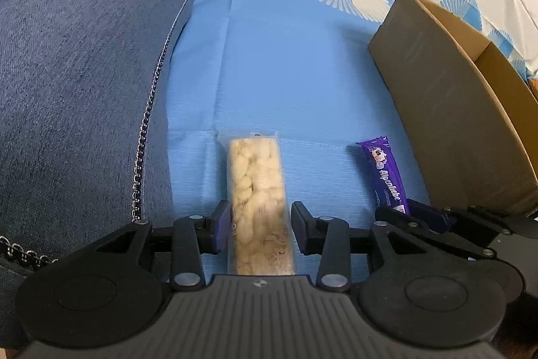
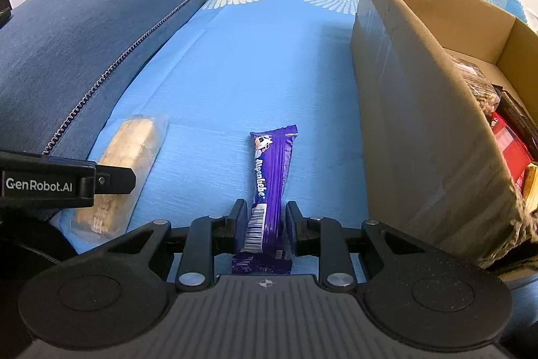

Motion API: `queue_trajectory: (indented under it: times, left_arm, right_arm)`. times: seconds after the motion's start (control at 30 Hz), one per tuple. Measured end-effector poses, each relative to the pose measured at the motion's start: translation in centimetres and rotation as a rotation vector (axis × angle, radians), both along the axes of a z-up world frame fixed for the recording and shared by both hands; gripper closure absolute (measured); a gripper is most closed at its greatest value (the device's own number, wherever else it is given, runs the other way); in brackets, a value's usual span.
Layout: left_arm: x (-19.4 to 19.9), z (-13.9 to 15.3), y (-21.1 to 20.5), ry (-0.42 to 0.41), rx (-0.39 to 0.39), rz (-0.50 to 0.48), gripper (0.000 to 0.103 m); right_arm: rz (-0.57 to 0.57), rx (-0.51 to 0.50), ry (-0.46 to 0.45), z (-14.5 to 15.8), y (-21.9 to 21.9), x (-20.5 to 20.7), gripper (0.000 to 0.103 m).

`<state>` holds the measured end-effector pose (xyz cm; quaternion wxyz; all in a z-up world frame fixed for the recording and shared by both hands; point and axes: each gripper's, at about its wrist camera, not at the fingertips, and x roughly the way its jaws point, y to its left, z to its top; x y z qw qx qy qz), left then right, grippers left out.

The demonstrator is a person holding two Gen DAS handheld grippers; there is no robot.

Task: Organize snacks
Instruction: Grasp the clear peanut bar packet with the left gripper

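A clear pack of pale puffed snacks [image 1: 257,204] lies on the blue sheet between the fingers of my left gripper [image 1: 259,224], which is open around it with small gaps on both sides. The pack also shows in the right wrist view [image 2: 127,164]. A purple Alpenliebe stick [image 2: 269,184] lies lengthwise between the fingers of my right gripper [image 2: 264,229], which is open around it. The stick also shows in the left wrist view [image 1: 385,174], next to the right gripper [image 1: 420,214].
A cardboard box [image 2: 420,110] stands at the right, open on top, with several snack packs [image 2: 507,137] inside. A dark blue cushion [image 1: 77,66] with a zipper rises at the left. The blue sheet [image 2: 262,63] stretches ahead to a patterned back.
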<state>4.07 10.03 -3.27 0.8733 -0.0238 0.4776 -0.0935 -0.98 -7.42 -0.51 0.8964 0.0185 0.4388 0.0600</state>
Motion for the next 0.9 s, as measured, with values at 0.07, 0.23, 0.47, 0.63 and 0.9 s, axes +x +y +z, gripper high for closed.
queue_trajectory:
  times: [0.07,0.23,0.47,0.63,0.9]
  left_arm:
    - [0.2,-0.1,0.2,0.011,-0.006,0.005,0.056]
    - [0.9,-0.4,0.1,0.045,-0.006,0.001,0.052]
    - [1.2,-0.7,-0.4,0.074,0.008,-0.004,0.052]
    - [1.4,-0.8,-0.7,0.081,0.021,-0.01,0.052]
    - [1.5,-0.8,-1.0,0.082,0.034,-0.011,0.052]
  right_arm:
    - [0.003,-0.004,0.001,0.0,0.1,0.0,0.077]
    - [0.004,-0.008,0.008,-0.2,0.1,0.2,0.077]
    - [0.012,-0.018,0.008,-0.5,0.3,0.4,0.077]
    - [0.012,-0.021,0.012,-0.6,0.2,0.5,0.077]
    - [0.025,-0.036,-0.007,-0.4,0.6,0.3,0.079]
